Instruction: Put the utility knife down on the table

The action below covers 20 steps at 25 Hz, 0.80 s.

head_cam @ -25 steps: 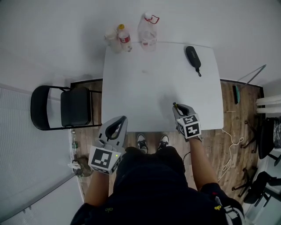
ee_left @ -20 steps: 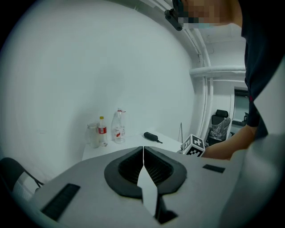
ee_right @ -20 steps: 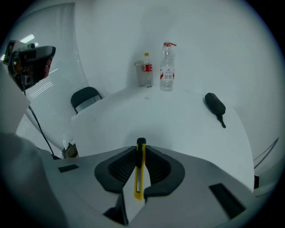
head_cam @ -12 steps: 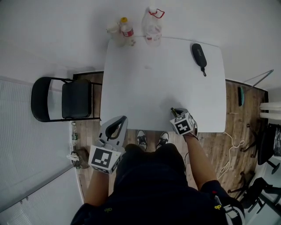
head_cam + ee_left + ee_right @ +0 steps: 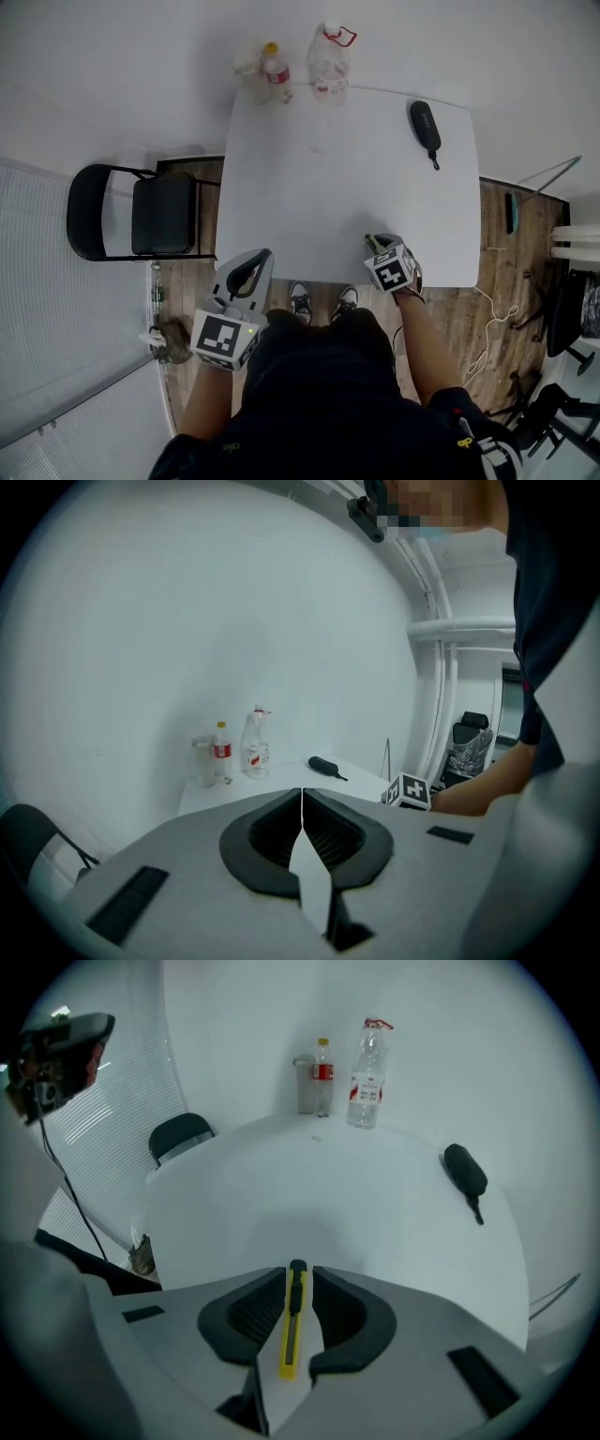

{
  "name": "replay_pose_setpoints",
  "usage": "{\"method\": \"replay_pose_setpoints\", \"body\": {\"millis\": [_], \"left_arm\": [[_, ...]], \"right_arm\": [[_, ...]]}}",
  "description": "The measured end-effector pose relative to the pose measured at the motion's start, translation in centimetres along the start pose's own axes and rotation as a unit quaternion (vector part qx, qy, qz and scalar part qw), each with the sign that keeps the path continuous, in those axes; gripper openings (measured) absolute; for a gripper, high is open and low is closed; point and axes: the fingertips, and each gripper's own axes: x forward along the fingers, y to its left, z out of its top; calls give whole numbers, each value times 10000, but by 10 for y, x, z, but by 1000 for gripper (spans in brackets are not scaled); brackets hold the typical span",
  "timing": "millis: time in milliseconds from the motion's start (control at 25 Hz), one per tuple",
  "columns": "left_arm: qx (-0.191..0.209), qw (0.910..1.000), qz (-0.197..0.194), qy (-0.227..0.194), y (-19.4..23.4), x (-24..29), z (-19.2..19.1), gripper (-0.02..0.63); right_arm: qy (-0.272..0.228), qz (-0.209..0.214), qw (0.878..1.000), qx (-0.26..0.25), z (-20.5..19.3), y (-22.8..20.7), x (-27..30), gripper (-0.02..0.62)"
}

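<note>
A yellow utility knife (image 5: pixel 293 1321) with a black tip lies lengthwise between the jaws of my right gripper (image 5: pixel 299 1279), which is shut on it. In the head view that gripper (image 5: pixel 378 246) hovers over the near right edge of the white table (image 5: pixel 347 187), and the knife's tip (image 5: pixel 370 239) just shows at its front. My left gripper (image 5: pixel 249 274) is off the table's near left corner, above the floor, shut with nothing between its jaws (image 5: pixel 301 799).
At the table's far edge stand a red-labelled bottle (image 5: pixel 275 71), a clear bottle (image 5: pixel 330 64) and a cup (image 5: pixel 247 71). A black pouch with a cord (image 5: pixel 425 125) lies at the far right. A black folding chair (image 5: pixel 131 223) stands left of the table.
My right gripper has drawn back slightly toward the table's near edge with the knife still in it. The left gripper has stayed put.
</note>
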Motion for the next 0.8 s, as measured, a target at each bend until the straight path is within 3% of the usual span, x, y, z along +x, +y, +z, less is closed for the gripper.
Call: {"method": "replay_pose_setpoints", "body": {"millis": [160,400,600,800], "left_arm": [[95,9996,-134,-239,-5,0,13,23],[303,9967,-452,-600,-23,5,41,23],[516,9927,-657,-871,-39,5,63,23],[652,9879,-814,-1152,-54,7,86,23]], "right_arm": [[-940,-202,9949,300,34,-6,-48,81],[-2288,-98,9715,615,77,-4,-141,57],[-3537,-411,9308,827,98,-5,-234,40],[-4531,-608,8877,550,112,-2,-307,23]]}}
